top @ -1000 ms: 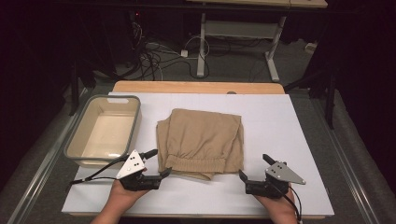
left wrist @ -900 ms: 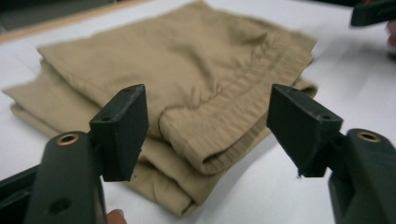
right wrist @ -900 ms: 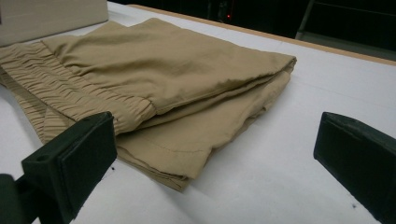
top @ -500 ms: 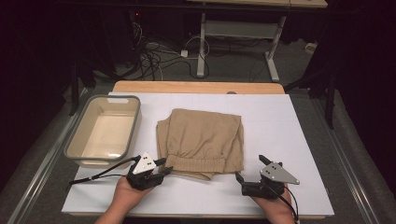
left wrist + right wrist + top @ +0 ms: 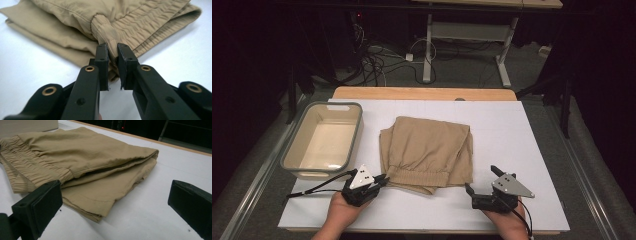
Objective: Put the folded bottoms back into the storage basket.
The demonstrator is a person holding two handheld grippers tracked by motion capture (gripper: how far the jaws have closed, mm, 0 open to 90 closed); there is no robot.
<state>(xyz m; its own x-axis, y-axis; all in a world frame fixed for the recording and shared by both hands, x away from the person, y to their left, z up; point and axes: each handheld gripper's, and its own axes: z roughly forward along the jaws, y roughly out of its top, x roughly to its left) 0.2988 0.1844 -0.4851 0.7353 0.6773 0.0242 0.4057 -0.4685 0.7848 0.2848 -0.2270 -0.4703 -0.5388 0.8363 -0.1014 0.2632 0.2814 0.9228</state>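
Where the white table [image 5: 532, 130] meets its near edge, folded tan trousers [image 5: 427, 150] lie at centre, a bin [image 5: 292, 155] to their left. Left gripper [image 5: 113, 53]: jaws just closing, now pinching the waistband corner. Right gripper [image 5: 479, 182]: jaws wide apart, holding nothing, just beside the trousers' near right corner.

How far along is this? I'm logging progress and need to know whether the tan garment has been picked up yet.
Done: the left gripper, whose jaws have just been closing, pinches the elastic waistband corner of the folded tan garment. In hand: that pinch; the garment lies flat on the white table. Left: the right gripper is open beside the garment's other near corner, apart from it. The tub sits empty.
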